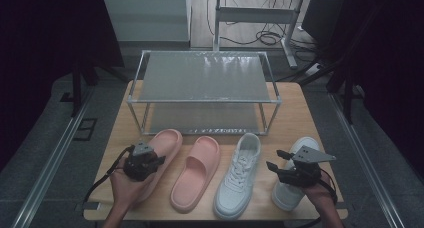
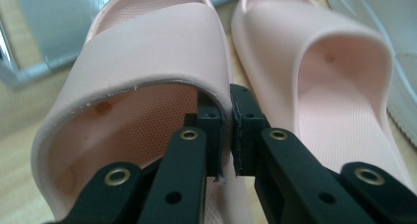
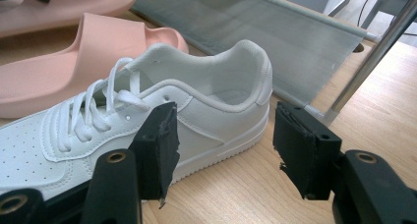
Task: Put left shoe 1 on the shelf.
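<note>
Where the high view lays out the whole row on the wooden worktop (image 1: 295, 103), four shoes stand side by side in front of a two-tier metal rack (image 1: 204, 83): a left pink slide (image 1: 167, 140), a second pink slide (image 1: 197, 170), a white sneaker (image 1: 239, 175) and another white sneaker (image 1: 305, 145) at the far right, partly covered by the right tongs (image 1: 272, 160). From above, the left tongs (image 1: 161, 159) sit over the left pink slide, but the hand and gripper body hide how the jaws stand. The left gripper view settles that: the left tongs (image 2: 225, 135) are closed on the edge of the strap of that slide (image 2: 147, 47), one jaw under the strap and one outside it, with the second slide (image 2: 319, 71) just beside. The right gripper view shows the right tongs (image 3: 223, 150) spread wide and holding nothing, aimed at the heel side of the inner white sneaker (image 3: 196, 106), near it but apart, with the rack's lower shelf (image 3: 275, 32) behind. The heels of the slides are cut off in the left gripper view, and the toe of the sneaker runs out of the right gripper view.
</note>
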A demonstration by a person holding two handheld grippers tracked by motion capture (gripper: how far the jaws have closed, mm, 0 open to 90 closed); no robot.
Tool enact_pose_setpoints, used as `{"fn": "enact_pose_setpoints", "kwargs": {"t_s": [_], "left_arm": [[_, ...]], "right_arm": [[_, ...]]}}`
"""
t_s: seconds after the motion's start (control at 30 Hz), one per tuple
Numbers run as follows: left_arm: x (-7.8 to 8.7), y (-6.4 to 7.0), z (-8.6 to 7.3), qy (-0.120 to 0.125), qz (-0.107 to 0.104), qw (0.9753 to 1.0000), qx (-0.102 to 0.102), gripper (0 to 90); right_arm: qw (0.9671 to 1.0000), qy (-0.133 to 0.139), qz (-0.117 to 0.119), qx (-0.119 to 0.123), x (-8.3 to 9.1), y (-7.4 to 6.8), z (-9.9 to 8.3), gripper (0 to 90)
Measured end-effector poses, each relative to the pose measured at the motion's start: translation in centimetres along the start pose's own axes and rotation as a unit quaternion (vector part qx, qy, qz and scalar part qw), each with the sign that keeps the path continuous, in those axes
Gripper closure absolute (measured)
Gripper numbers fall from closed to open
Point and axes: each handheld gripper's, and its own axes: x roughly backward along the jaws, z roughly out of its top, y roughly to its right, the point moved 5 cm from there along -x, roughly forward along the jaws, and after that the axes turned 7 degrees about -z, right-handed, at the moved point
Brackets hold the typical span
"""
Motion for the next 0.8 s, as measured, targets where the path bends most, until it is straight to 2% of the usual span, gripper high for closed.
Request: {"fn": "enact_pose_setpoints", "kwargs": {"t_s": [0.07,0.13,0.17,0.3,0.33,0.37,0.57,0.73,0.8], "left_arm": [[-0.1,-0.1,0.4,0.001,0.001,1.0,0.0,84.9],[-0.6,-0.3,1.5,0.006,0.001,1.0,-0.001,84.9],[-0.6,-0.3,1.5,0.006,0.001,1.0,-0.001,84.9],[-1.4,-0.6,3.3,0.012,0.005,0.9999,-0.007,84.7],[-2.0,-0.8,4.1,0.015,0.009,0.9998,-0.009,84.7],[-2.0,-0.8,4.1,0.015,0.009,0.9998,-0.009,84.7],[-4.6,-1.9,6.1,0.012,0.022,0.9996,-0.014,84.7],[-6.6,-2.3,6.9,0.004,0.027,0.9995,-0.017,84.7],[-7.7,-2.6,7.6,0.004,0.038,0.999,-0.023,84.6]], "right_arm": [[1.0,0.0,0.0,0.0,0.0,0.0,0.0,43.1],[1.0,-0.001,0.0,-0.001,-0.1,0.0,0.0,43.1],[1.0,-0.001,0.0,-0.001,-0.1,0.0,0.0,43.1],[1.0,-0.001,0.0,0.0,-0.1,0.0,-0.1,43.1],[1.0,-0.002,0.0,-0.001,-0.1,0.0,-0.1,43.1],[1.0,-0.002,0.0,0.0,-0.1,0.0,-0.1,43.1],[1.0,-0.002,0.0,-0.001,-0.2,0.1,-0.1,43.1],[1.0,-0.004,0.001,-0.001,-0.3,0.1,-0.2,43.1],[1.0,-0.003,0.001,-0.003,-0.3,0.2,-0.2,43.1]]}}
